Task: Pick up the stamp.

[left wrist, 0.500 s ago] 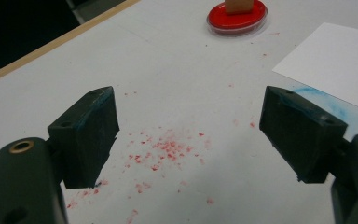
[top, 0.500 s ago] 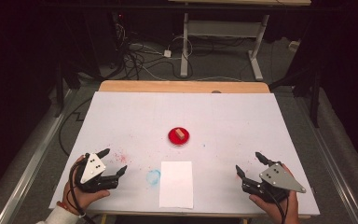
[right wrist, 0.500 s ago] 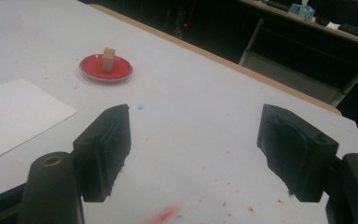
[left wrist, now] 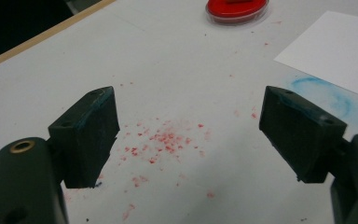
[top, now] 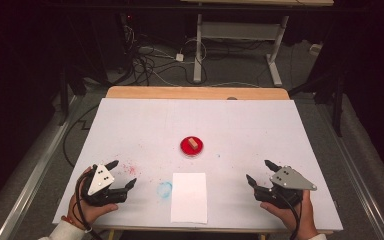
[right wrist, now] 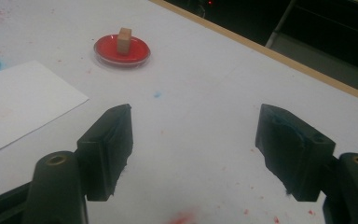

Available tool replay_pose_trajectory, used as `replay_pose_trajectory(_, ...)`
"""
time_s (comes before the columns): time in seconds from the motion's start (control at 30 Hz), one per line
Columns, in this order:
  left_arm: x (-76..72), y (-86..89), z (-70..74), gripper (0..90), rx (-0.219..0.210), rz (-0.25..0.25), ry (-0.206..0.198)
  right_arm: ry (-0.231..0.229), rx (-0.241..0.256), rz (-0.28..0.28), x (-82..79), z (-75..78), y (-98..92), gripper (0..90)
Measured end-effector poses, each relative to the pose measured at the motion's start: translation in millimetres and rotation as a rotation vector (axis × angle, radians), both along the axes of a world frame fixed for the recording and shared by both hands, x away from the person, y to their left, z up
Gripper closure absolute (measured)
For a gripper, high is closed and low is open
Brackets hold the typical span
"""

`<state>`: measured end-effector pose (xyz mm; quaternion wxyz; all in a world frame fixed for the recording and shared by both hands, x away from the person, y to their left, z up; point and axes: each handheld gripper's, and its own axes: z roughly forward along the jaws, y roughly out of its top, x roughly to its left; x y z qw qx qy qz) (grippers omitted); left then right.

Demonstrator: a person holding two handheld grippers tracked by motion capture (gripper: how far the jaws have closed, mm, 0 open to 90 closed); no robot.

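Nothing much has shifted since half a second ago: both grippers sit where they were at the near edge, and the dish has not moved.

From the high view I see my left gripper (top: 121, 174) resting low at the near left of the white table (top: 280, 135), jaws spread wide and holding nothing. My right gripper (top: 260, 172) mirrors it at the near right, also spread and empty. Between them lies a white paper sheet (top: 189, 197), with a faint blue smudge (top: 164, 189) just to its left. Beyond the sheet, near the table's middle, stands the red dish (top: 192, 147) with a small wooden block (top: 194, 143) on it, well apart from both grippers.

Through the left gripper view, my jaws frame a scatter of red specks (left wrist: 165, 142) on the table; the dish (left wrist: 237, 10) sits far ahead at the top edge, the paper's corner (left wrist: 335, 51) to the right.

Through the right gripper view, the jaws gape over bare table; the block (right wrist: 124, 40) stands upright in the dish (right wrist: 107, 51), far ahead to the left, the paper (right wrist: 23, 100) nearer.
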<state>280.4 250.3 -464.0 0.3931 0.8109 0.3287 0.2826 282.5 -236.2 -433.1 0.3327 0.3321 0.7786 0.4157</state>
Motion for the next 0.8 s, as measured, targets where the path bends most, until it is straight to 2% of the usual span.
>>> replay_pose_trajectory(0.1,-0.5,0.6,-0.7,18.8,0.004,0.002,0.0,0.012,0.0,0.001,5.0,3.3,3.9,30.3)
replay_pose_trajectory(0.13,-0.3,0.7,-0.8,18.8,0.008,0.002,0.001,0.03,0.001,0.013,10.8,6.5,7.8,31.9)
replay_pose_trajectory(0.27,0.1,1.3,-1.9,18.8,0.013,-0.001,0.01,0.058,-0.003,0.033,20.4,11.8,16.4,33.5)
replay_pose_trajectory(0.3,-0.1,1.7,-2.2,18.8,0.009,0.0,0.011,0.064,-0.021,0.043,27.5,16.8,24.9,35.1)
replay_pose_trajectory(0.37,-0.6,3.0,-2.1,18.8,0.014,0.002,0.013,0.072,-0.024,0.052,32.1,19.4,29.2,35.2)
replay_pose_trajectory(0.4,-0.4,3.2,-2.4,18.8,0.01,0.003,0.016,0.091,-0.017,0.073,42.2,24.2,38.9,36.9)
replay_pose_trajectory(0.43,-0.1,2.9,-2.7,18.8,0.01,0.006,0.016,0.091,-0.017,0.073,42.2,24.2,38.9,36.9)
replay_pose_trajectory(0.5,0.7,2.4,-2.8,18.8,0.007,0.004,0.016,0.106,-0.034,0.083,53.6,28.6,50.1,38.4)
replay_pose_trajectory(0.53,1.4,1.9,-2.9,18.8,0.011,0.002,0.018,0.133,-0.033,0.093,64.9,32.7,61.2,41.2)
replay_pose_trajectory(0.57,1.9,1.4,-3.0,18.8,0.018,-0.001,0.019,0.133,-0.033,0.093,64.9,32.7,61.2,41.2)
replay_pose_trajectory(0.63,2.9,0.9,-4.1,18.8,0.015,-0.007,0.023,0.139,-0.049,0.089,74.9,36.8,72.4,43.2)
replay_pose_trajectory(0.73,3.3,2.2,-4.7,18.8,0.012,-0.007,0.027,0.171,-0.063,0.102,88.8,41.5,88.9,44.4)
replay_pose_trajectory(0.77,3.2,2.8,-4.6,18.8,0.012,-0.007,0.025,0.185,-0.063,0.106,93.0,42.5,94.3,44.8)
replay_pose_trajectory(0.8,3.1,3.4,-4.4,18.8,0.006,-0.007,0.025,0.213,-0.076,0.117,102.9,43.0,107.8,44.8)
